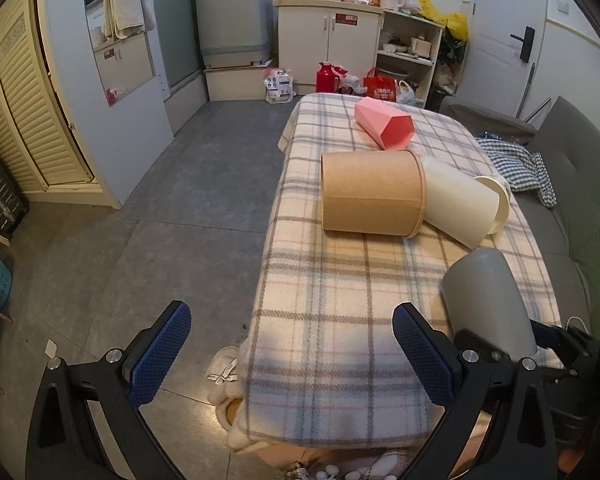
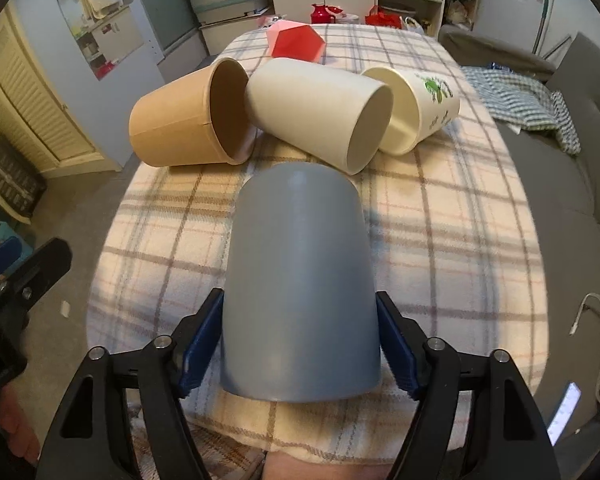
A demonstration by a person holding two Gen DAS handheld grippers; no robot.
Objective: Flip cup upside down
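Note:
A grey-blue cup [image 2: 298, 280] stands upside down, closed base up, on the plaid table cloth [image 2: 440, 240]. My right gripper [image 2: 300, 344] is shut on it near its rim, blue pads pressed against both sides. The same cup shows at the right of the left wrist view [image 1: 486, 300], with the right gripper behind it. My left gripper [image 1: 292, 352] is open and empty, hanging over the table's near left corner, left of the grey cup.
Several cups lie on their sides farther back: a brown paper cup [image 2: 188, 120], a white cup [image 2: 320, 112], a cream cup with a leaf print [image 2: 416, 108] and a pink faceted cup [image 2: 296, 42]. A grey sofa [image 2: 580, 160] runs along the right. Tiled floor [image 1: 180, 200] lies left.

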